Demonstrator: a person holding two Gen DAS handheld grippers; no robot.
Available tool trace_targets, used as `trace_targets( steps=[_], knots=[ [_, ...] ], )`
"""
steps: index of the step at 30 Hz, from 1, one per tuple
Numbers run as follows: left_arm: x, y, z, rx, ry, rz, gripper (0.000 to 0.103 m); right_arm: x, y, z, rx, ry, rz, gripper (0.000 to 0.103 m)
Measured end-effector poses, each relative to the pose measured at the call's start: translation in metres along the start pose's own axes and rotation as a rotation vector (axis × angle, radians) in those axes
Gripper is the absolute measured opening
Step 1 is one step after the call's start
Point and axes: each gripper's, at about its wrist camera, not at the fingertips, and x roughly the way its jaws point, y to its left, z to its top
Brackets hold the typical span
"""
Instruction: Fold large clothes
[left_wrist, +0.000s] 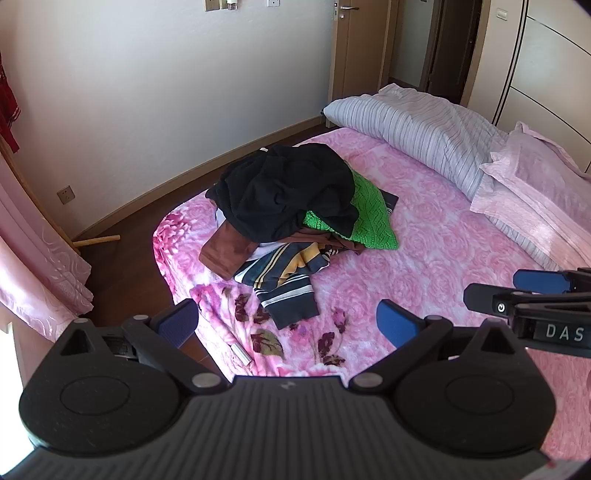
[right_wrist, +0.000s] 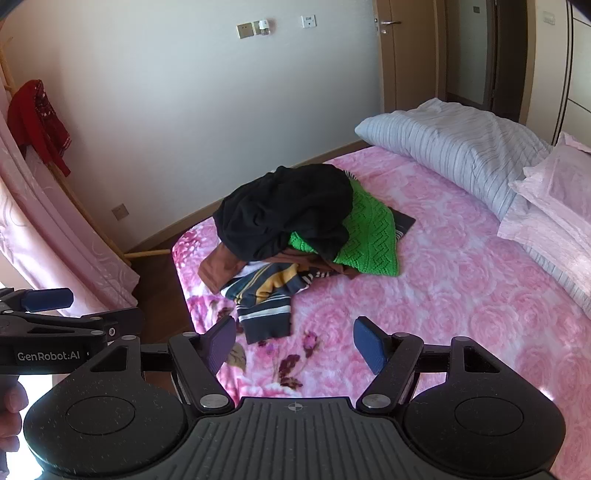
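A heap of clothes lies on the pink flowered bed (left_wrist: 424, 251) (right_wrist: 443, 295). A black garment (left_wrist: 288, 188) (right_wrist: 284, 210) tops the heap, over a green knit (left_wrist: 369, 218) (right_wrist: 373, 236), a brown piece (left_wrist: 225, 254) (right_wrist: 218, 269) and a navy, white and yellow striped top (left_wrist: 288, 284) (right_wrist: 266, 299) that spills toward me. My left gripper (left_wrist: 286, 323) hangs open above the bed's near corner, short of the striped top. My right gripper (right_wrist: 293, 341) is open too, nothing between its fingers; it also shows in the left wrist view (left_wrist: 517, 291).
A grey striped duvet (left_wrist: 417, 125) (right_wrist: 454, 151) and pink pillows (left_wrist: 535, 177) (right_wrist: 554, 199) lie at the head of the bed. Dark wooden floor (left_wrist: 122, 258) runs between bed and wall. A pink curtain (left_wrist: 33, 258) hangs left; a red garment (right_wrist: 40, 118) hangs on a rack.
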Motion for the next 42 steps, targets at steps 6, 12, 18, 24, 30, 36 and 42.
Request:
trace_targets(
  steps=[6,12,18,24,30,36,42],
  knots=[
    [0.005,-0.007,0.003,-0.011,0.004,0.012,0.101,0.002,-0.01,0.003,-0.01,0.003,0.011,0.068],
    [0.007,-0.015,0.003,-0.021,0.003,0.025,0.101,0.005,-0.018,0.005,-0.023,0.005,0.026,0.068],
    [0.008,-0.021,0.002,-0.031,0.004,0.04,0.101,0.005,-0.021,0.005,-0.04,0.007,0.043,0.068],
    [0.005,-0.025,0.002,-0.04,0.002,0.056,0.101,0.005,-0.026,0.006,-0.052,0.006,0.059,0.068],
    [0.006,-0.029,0.0,-0.044,0.002,0.067,0.101,0.01,-0.032,0.008,-0.048,0.011,0.065,0.068],
    [0.015,-0.028,0.003,-0.052,0.013,0.068,0.101,0.019,-0.038,0.015,-0.034,0.012,0.056,0.068],
    [0.033,-0.023,0.014,-0.039,0.041,0.051,0.101,0.034,-0.046,0.023,0.012,0.021,0.049,0.068]
  ],
)
